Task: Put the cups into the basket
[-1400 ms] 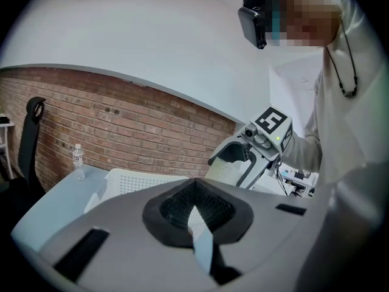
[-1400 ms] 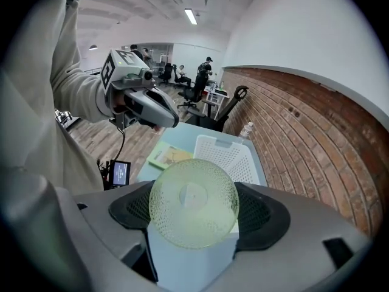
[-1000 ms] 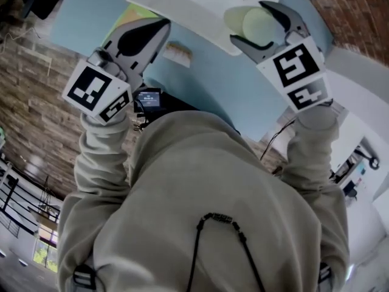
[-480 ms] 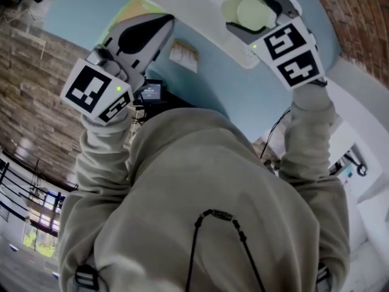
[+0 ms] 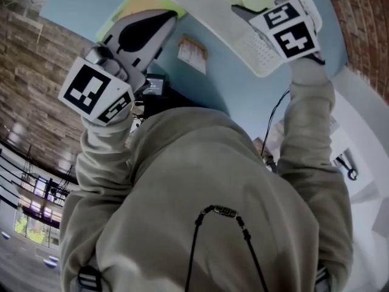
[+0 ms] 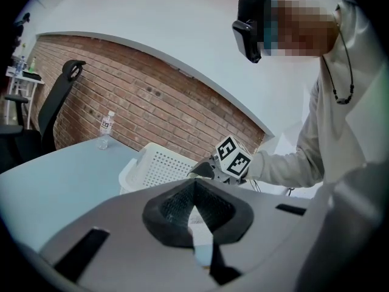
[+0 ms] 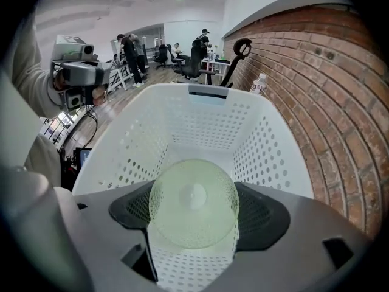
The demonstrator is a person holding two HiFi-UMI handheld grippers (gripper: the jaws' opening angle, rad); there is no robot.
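Pale green see-through plastic, that was the cup (image 7: 193, 202), and the right tool (image 7: 194, 224) had it pinched between its two dark pads, jaws closed in on its sides about as wide as the cup itself. From the right gripper view you looked straight down the cup's axis, so it read as a round disc with a smaller circle in the middle. Couldn't tell whether that was the base or the mouth facing the camera.

The bit that mattered: the white perforated basket (image 7: 206, 123) lay directly beyond the cup, along the same line the tool pointed. Walls showed on all sides of the cup and the floor behind it, so the cup was already over the opening, inside the rim's outline and apart from the floor. Looked like the next move only needed the jaws to let go, maybe after dipping a little lower so it wouldn't bounce.

The left tool (image 6: 196, 187) was closed tip to tip with nothing in it, off over the near side of the blue table (image 5: 225, 84), well apart from the basket. So the right hand was clearly the one doing this. No other cup showed in the part of the basket that was visible.
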